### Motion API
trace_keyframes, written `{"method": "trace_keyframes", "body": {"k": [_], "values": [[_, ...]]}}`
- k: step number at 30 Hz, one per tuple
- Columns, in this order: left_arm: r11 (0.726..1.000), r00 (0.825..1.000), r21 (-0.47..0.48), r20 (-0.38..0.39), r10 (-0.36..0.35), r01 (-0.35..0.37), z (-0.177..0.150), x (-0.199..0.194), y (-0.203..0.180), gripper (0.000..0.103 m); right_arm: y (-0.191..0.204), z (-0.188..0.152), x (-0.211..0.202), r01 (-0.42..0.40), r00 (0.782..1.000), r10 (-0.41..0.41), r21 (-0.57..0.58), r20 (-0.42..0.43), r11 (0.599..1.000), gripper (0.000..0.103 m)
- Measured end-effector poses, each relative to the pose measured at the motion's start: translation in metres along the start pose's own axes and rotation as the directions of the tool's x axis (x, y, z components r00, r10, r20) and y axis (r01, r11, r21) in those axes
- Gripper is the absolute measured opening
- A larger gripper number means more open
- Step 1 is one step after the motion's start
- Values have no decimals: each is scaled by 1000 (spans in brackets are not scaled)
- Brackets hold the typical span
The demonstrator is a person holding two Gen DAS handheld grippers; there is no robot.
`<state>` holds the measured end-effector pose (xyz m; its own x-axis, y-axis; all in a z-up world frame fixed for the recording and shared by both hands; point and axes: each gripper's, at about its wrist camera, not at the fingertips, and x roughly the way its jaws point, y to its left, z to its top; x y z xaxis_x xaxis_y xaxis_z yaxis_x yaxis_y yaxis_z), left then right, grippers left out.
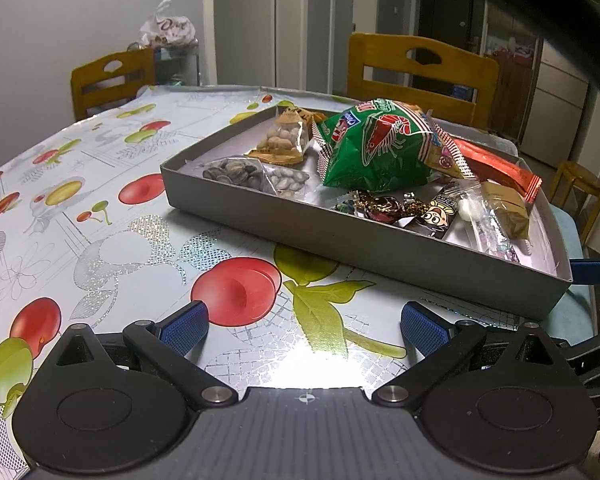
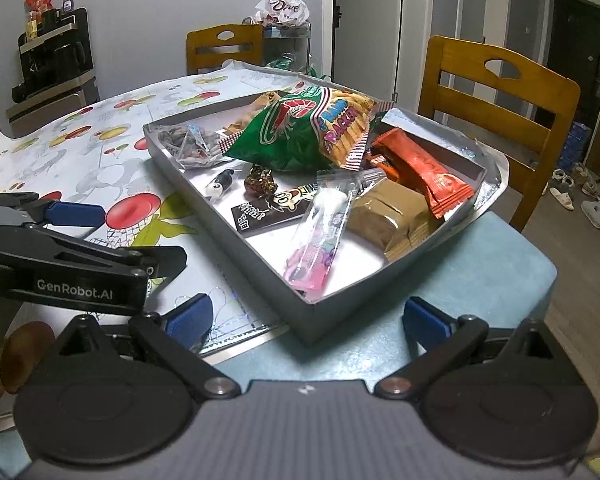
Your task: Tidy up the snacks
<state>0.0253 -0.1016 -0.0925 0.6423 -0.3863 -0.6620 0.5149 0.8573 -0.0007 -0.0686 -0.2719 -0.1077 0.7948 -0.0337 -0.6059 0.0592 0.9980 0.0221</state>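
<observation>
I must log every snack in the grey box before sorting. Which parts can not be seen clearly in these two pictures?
- Under the green prawn cracker bag: hidden in both views by the bag.
- Orange packet: its far end hidden by that bag, right wrist view.
- Small sweets: wrapper text too small, left wrist view.
- Grey box: outer far wall hidden in both views.

left gripper: jaws spread wide, empty | right gripper: jaws spread wide, empty
</observation>
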Motion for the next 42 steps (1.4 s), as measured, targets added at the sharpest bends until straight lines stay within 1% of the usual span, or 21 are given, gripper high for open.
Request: {"method": "trace_keyframes", "body": {"k": [14,42], "values": [[1000,1000,0,0,0,0,0,0,0,103,3,-3,0,19,1000,-19,7,9,1000,103],[1000,1000,1,0,1,-1,0,0,0,103,2,-5,-1,17,1000,-17,3,18,1000,103]]}}
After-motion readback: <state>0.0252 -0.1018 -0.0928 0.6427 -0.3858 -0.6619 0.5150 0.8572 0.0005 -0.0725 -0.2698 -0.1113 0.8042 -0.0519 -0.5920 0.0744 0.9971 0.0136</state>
